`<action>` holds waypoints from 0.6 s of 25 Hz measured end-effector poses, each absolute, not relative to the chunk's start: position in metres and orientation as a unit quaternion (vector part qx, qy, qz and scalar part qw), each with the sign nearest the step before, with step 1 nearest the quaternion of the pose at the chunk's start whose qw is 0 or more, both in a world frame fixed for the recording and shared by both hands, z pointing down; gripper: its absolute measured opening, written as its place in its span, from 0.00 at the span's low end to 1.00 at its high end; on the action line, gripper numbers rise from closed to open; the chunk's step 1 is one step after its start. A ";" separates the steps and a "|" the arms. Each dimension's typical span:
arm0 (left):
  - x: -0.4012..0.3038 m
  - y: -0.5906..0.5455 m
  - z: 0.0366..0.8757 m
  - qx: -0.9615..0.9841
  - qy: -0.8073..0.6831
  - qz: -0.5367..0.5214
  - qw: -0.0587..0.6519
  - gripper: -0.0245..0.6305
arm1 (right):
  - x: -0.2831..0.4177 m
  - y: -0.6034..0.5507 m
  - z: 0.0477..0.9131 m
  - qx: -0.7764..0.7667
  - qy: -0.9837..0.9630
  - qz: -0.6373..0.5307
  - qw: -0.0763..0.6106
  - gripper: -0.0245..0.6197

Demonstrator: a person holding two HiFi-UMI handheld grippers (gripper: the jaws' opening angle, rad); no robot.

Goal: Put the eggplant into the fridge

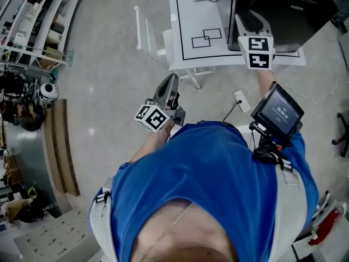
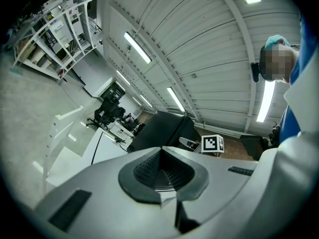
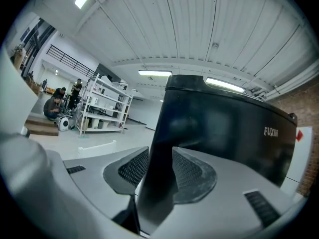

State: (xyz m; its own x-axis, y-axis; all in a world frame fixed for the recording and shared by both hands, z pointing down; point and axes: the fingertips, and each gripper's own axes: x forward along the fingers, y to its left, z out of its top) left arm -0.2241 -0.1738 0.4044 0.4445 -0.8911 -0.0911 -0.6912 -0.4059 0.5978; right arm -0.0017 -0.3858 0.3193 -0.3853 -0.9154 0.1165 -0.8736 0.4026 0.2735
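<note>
Fridge (image 1: 278,7): cut by top edge in head view; covers table (image 1: 188,15) far right corner. Fridge door (image 3: 164,128): lower edge hidden behind right gripper (image 3: 160,169) body. People (image 3: 54,103) beside shelving rack (image 3: 102,111): too small for detail. Monitor (image 1: 278,111) text: too blurred to read.

Glossy smooth fridge (image 3: 224,133); matt table (image 1: 207,18)
</note>
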 end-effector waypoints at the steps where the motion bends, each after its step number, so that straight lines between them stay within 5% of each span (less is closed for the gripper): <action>1: -0.224 -0.174 0.404 0.814 -0.486 -0.203 0.246 0.05 | -0.003 -0.386 0.319 0.539 -0.829 -0.084 0.124 0.28; 15: -0.216 -0.177 0.411 0.816 -0.482 -0.202 0.246 0.05 | -0.001 -0.390 0.327 0.534 -0.834 -0.074 0.121 0.26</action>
